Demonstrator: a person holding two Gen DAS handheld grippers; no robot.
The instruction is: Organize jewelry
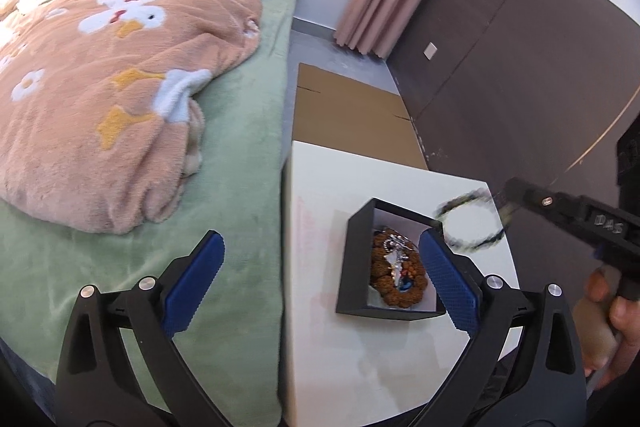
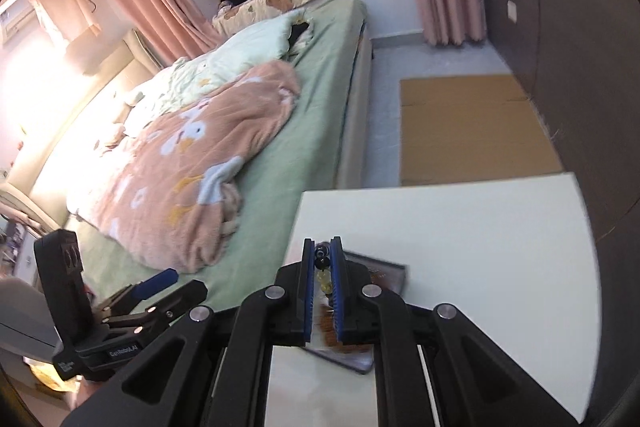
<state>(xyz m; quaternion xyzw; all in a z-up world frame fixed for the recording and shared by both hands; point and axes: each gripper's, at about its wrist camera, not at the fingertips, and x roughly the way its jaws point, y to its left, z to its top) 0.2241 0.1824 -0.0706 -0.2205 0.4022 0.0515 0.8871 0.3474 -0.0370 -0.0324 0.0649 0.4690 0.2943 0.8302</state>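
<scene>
A white rectangular surface [image 1: 360, 347] stands hard against the side of a bed covered with a pale green sheet [image 1: 240, 155], and on it sits a shallow black-walled square box with a pale floor [image 1: 352, 267]. Inside the box lies a ring of rough reddish-brown beads [image 1: 384, 275] with a small silver-coloured ornament [image 1: 394, 259] on top of it. The left gripper [image 1: 320, 287] is held low over the near edge of the surface with its blue-padded fingers [image 1: 192, 279] spread wide and nothing between them; one finger shows over the bed sheet, the other just beside the right wall of the box. The right gripper [image 2: 322, 291] has its fingers [image 2: 307, 291] drawn close together on a dark beaded bracelet [image 1: 472, 223]. From the left wrist camera the bracelet hangs as a blurred loop in the air, above the surface and just past the far right corner of the box. In the right wrist view dark beads and one yellowish bead [image 2: 323, 277] show in the narrow gap between the pads, with the box below and behind them. A crumpled pink fleece blanket printed with white ducks [image 1: 104, 115] lies on the bed, and a flattened sheet of brown cardboard [image 1: 352, 115] lies on the grey floor beyond the surface.
</scene>
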